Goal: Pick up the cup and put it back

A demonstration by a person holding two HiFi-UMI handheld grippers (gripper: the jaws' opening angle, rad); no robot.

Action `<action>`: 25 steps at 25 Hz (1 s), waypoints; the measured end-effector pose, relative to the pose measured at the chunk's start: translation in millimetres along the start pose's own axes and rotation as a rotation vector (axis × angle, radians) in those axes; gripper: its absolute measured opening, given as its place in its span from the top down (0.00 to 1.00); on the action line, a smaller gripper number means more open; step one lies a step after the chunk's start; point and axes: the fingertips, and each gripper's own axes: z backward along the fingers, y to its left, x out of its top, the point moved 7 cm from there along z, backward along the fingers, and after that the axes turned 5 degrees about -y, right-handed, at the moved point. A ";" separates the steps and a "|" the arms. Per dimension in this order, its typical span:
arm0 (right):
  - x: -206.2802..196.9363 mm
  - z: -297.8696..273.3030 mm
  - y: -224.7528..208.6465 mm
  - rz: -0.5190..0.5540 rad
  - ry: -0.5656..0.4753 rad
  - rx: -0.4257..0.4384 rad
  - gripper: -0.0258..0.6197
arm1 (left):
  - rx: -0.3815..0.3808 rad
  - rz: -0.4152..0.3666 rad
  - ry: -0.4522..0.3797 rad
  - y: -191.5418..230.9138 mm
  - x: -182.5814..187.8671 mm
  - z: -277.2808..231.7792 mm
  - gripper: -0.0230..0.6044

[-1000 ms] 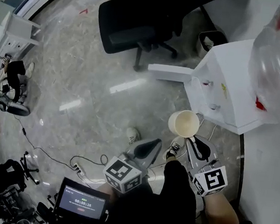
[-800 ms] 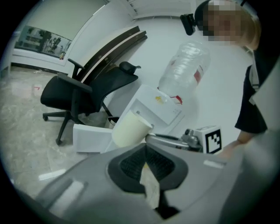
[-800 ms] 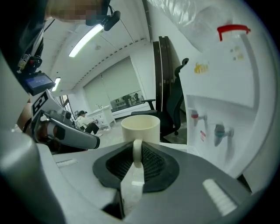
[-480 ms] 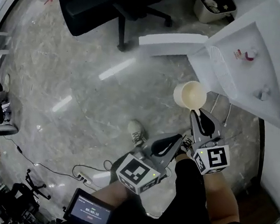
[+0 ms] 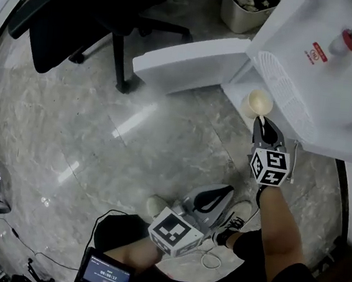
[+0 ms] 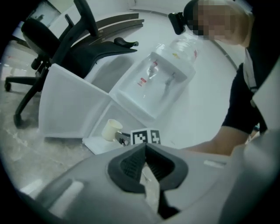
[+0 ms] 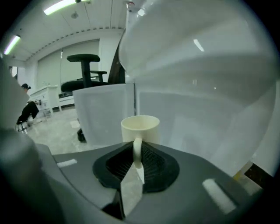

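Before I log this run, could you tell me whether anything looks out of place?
Only the dispenser's cabinet door hangs wide open; the cup, held by its handle in the right gripper, shows no spill.

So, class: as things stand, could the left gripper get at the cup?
Probably yes, in reach: nothing stands between the left gripper and the cup, seen clear ahead of it. But its jaws are shut, and the right gripper holds the cup by its handle.

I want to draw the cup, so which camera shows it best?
The right gripper view: the cup is close and centred, its handle pinched by the right gripper. The head view shows it small from above, by the water dispenser. The left gripper view shows it tiny and far.
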 end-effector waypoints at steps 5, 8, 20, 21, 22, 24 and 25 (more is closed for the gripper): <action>-38.6 -53.2 -41.4 -0.097 -0.032 -0.150 0.88 | -0.094 -0.030 -0.024 38.9 -6.1 -30.3 0.96; -51.5 -84.1 -56.1 -0.094 -0.039 -0.185 0.88 | -0.126 -0.057 0.007 61.8 -11.1 -42.5 0.96; -78.9 -124.0 -80.1 -0.129 0.021 -0.212 0.88 | -0.134 -0.075 0.067 74.4 -19.6 -55.6 0.96; -80.1 -124.7 -80.2 -0.128 0.018 -0.214 0.88 | -0.129 -0.072 0.069 75.9 -21.4 -55.1 0.96; -81.2 -125.3 -81.1 -0.132 0.016 -0.220 0.88 | -0.125 -0.069 0.069 76.6 -22.2 -54.9 0.96; -82.9 -125.5 -84.2 -0.153 0.016 -0.244 0.87 | -0.124 -0.075 0.064 75.4 -22.2 -53.6 0.96; -83.1 -125.7 -85.4 -0.162 0.019 -0.255 0.87 | -0.125 -0.079 0.062 74.6 -21.9 -52.3 0.96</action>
